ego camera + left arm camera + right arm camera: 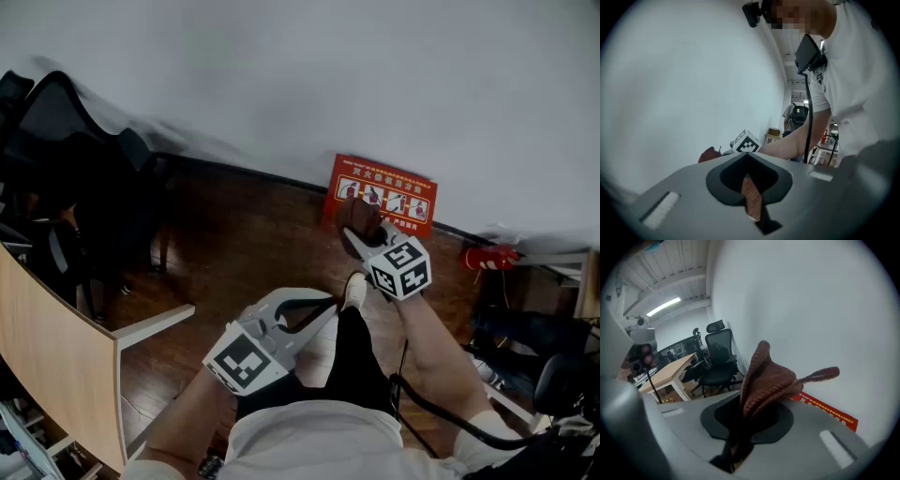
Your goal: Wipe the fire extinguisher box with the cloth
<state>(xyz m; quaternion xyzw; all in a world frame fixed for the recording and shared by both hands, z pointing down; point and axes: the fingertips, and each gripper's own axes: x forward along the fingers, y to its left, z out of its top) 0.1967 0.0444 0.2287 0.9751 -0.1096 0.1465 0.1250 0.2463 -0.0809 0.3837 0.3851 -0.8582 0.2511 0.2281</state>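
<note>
Head view, from the left: the desk (66,328) and office chairs (56,141) stand well to the left of the fire extinguisher box (384,192) and play no part.

Next comes the left gripper (319,307), held low by the person's leg and well short of the box, on its near left side. In the left gripper view its jaws sit pressed all but together, with nothing between them but a sliver of wooden floor (244,244).

The right gripper (362,236) is clearly the nearer one. It reaches forward just in front of the box, and its jaws pinch a brown knitted cloth (358,216) that bunches up out of the claw.

The box is a flat red panel with printed pictures. It stands at the foot of the white wall (375,75), its long side running along the wall.

From above, the cloth overlaps the box's left end. In the right gripper view, though, the red face lies off to the right of the cloth, with bare wall straight ahead. I cannot tell whether cloth and box touch.

My guess is that the coming stroke must carry the cloth rightward along the box's length. The wipe looks barely begun.
</note>
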